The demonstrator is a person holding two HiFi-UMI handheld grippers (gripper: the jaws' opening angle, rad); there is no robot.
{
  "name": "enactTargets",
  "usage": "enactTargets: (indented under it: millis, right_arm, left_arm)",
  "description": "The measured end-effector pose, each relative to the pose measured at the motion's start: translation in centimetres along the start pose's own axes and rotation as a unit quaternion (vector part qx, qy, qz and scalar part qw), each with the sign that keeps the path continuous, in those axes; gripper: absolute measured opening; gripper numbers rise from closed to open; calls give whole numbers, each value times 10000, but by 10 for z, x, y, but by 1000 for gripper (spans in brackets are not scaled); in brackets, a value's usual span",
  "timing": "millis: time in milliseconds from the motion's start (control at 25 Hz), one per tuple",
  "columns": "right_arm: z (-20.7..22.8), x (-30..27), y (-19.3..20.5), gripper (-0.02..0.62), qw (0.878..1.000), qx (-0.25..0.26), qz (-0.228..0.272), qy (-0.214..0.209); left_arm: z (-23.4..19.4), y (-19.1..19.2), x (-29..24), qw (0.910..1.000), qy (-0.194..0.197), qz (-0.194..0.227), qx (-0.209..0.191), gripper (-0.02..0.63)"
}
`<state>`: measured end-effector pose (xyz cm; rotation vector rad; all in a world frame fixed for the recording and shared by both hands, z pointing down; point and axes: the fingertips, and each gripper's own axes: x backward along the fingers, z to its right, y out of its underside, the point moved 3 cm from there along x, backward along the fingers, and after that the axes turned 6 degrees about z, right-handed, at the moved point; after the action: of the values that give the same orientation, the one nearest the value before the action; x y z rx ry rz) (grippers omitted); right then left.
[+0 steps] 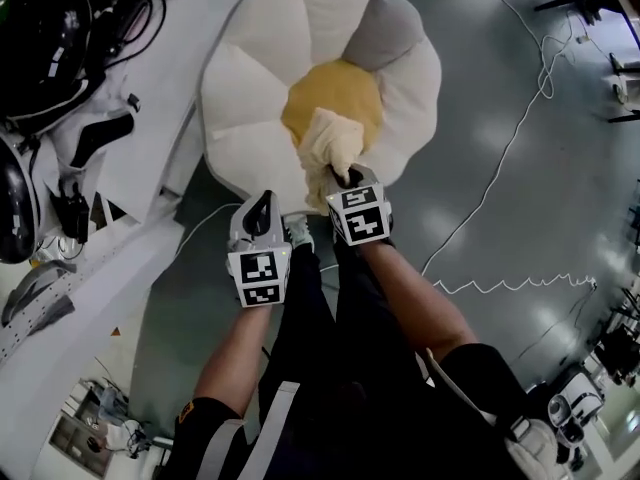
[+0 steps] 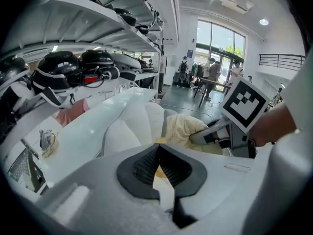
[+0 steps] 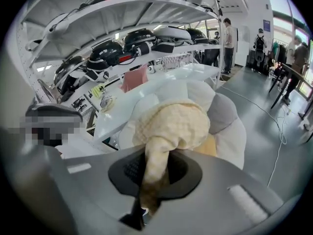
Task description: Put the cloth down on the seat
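Note:
A pale yellow waffle cloth [image 1: 331, 140] hangs bunched over the flower-shaped seat cushion [image 1: 250, 83], above its yellow centre [image 1: 345, 88]. My right gripper [image 1: 344, 175] is shut on the cloth's lower end; in the right gripper view the cloth [image 3: 168, 126] runs down between the black pads. My left gripper [image 1: 264, 204] sits just left of it, below the cushion's front edge, shut with nothing in it; its pads [image 2: 157, 164] meet in the left gripper view, where the cloth [image 2: 183, 129] and the right gripper [image 2: 215, 133] show ahead to the right.
A white shelf unit with black helmets [image 1: 40, 38] stands at the left, close to the cushion. A white cable [image 1: 510, 148] trails over the grey floor on the right. The person's legs [image 1: 330, 368] stand directly below the grippers. People stand far off by the windows [image 2: 210, 75].

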<state>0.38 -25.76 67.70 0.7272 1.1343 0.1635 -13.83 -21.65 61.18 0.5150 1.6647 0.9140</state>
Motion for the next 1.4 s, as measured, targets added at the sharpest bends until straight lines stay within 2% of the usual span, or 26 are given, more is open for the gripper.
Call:
enactTargets:
  millis: [240, 600, 960, 1200, 1400]
  right_arm:
    - [26, -48, 26, 31, 9995, -9, -299, -97]
    - [48, -104, 48, 32, 9976, -170, -619, -251]
    - [48, -154, 52, 35, 9960, -204, -819, -283]
    - [57, -177, 56, 37, 9953, -168, -928, -194]
    - [59, -193, 59, 40, 9946, -208, -982, -276]
  left_arm:
    - [-3, 38, -44, 9993, -210, -217, 203, 2]
    - [-17, 58, -101, 9980, -434, -435, 154, 2]
    - [-40, 75, -128, 9961, -578, -669, 44, 2]
    - [-40, 81, -149, 9967, -473, -659, -71, 2]
    - [-42, 80, -149, 9969, -510, -605, -16, 2]
